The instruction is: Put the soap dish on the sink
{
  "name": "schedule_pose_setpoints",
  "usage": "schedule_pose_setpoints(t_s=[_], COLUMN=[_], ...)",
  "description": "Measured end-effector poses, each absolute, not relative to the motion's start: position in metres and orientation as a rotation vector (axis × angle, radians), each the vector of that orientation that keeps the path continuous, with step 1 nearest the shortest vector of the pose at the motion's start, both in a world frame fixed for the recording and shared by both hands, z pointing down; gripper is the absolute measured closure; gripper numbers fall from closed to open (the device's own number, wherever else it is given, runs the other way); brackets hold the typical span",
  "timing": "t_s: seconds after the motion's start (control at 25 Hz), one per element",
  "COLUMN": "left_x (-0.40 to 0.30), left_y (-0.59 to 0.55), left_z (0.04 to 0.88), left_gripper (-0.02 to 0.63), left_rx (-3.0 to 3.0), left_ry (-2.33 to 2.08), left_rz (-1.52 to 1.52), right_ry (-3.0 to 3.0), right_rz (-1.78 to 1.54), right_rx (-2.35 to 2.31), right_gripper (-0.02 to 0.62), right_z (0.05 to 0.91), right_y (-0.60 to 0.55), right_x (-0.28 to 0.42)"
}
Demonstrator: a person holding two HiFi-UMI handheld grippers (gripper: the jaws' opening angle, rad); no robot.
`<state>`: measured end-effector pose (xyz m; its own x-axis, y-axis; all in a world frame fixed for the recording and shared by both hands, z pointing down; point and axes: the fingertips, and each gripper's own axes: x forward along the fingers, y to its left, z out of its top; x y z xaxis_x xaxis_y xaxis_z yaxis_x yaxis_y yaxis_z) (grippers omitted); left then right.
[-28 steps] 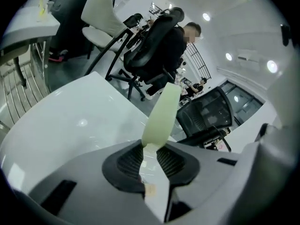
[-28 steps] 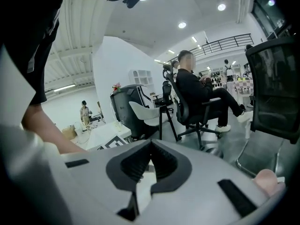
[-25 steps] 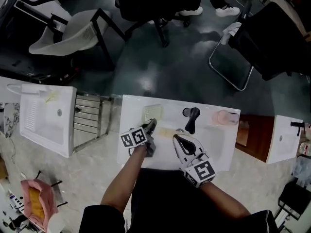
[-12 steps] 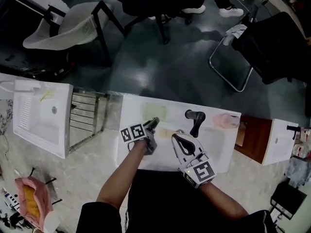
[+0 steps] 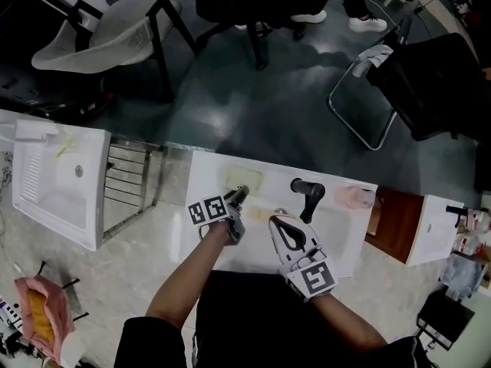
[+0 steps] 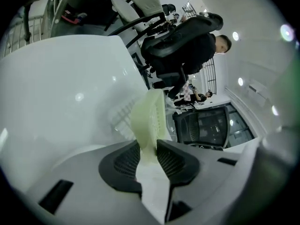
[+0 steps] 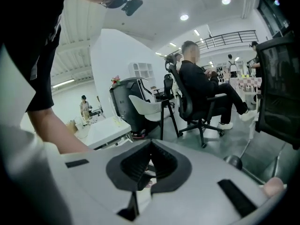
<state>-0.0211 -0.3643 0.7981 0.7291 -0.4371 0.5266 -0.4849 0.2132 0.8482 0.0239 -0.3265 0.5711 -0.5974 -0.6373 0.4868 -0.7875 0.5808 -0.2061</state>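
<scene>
- Dark shiny floor fills the far side of the room, with office chairs parked on it. A white sink point(image 5: 345, 236) sits right below the camera.
- Black faucet point(image 5: 308, 195) stands at the sink's far edge, roughly in the middle. There's a pink thing point(image 5: 353, 198) by the far right corner, too blurry to say what it is.
- Left gripper point(image 5: 238, 195) is clamped on the near edge of the pale green soap dish point(image 5: 244, 179), and its own view shows the pads squeezing the rim point(image 6: 149, 121).
- The dish is over the sink's far left part, just left of the faucet. Honestly can't tell if it's resting flat on the sink or held a bit above it.
- Right gripper point(image 5: 280, 219) hovers over the middle of the sink, near the faucet, with its jaws pinched together and nothing in them.
- Another white sink point(image 5: 54, 182) sits off to the left, with a metal rack point(image 5: 130, 186) between the two.
</scene>
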Motion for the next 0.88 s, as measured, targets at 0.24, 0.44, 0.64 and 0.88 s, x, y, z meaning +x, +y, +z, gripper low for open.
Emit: schedule_pose_setpoints(t_s=[0.24,0.44,0.64,0.88], left_x=[-0.019,-0.017,-0.011,-0.001], left_y=[-0.366,-0.36,-0.357,-0.341], left_z=[0.794,0.792,0.789,0.798], left_gripper=[0.479,0.441,0.377,0.357], left_rx=[1.423,1.425,1.435,1.497], left_ry=[-0.865,-0.9,-0.927,-0.887], left_rz=[0.048,0.095,0.137,0.312], right_ry=[-2.483,-2.481,-2.499,-2.496], right_rz=[0.334,0.306,0.322,0.301], right_rx=[1.098,1.074,1.15,1.209], right_gripper=[0.597,0.597,0.597,0.597], right_z=[0.558,0.552,0.541,0.53], right_y=[-0.329,-0.318,-0.313,-0.305], right_x=[0.019,0.02,0.037,0.059])
